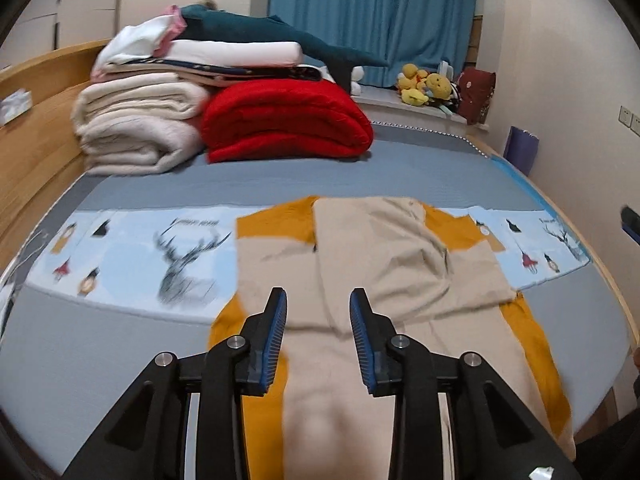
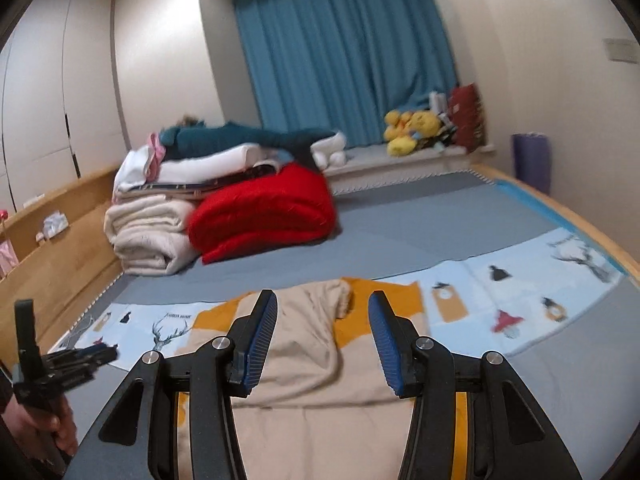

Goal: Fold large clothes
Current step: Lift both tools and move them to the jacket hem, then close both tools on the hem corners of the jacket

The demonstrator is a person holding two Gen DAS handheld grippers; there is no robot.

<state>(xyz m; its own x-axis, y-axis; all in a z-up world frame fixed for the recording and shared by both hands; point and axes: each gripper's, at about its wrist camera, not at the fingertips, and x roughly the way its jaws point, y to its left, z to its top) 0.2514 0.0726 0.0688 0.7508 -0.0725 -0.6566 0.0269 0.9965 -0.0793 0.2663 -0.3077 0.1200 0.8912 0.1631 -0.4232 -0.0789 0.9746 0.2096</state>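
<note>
A large beige and mustard-yellow garment (image 1: 400,272) lies spread on the grey bed, with beige parts folded over its middle; it also shows in the right wrist view (image 2: 304,360). My left gripper (image 1: 318,300) is open and empty, held above the garment's middle. My right gripper (image 2: 322,304) is open and empty, held above the garment near its folded top. The left gripper also shows at the lower left of the right wrist view (image 2: 80,360), held in a hand.
A light-blue printed cloth (image 1: 160,256) lies across the bed under the garment. Folded blankets, red (image 1: 288,120) and cream (image 1: 136,128), are stacked at the bed's far left by the wooden headboard (image 1: 36,128). Plush toys (image 1: 424,84) sit on the windowsill under blue curtains.
</note>
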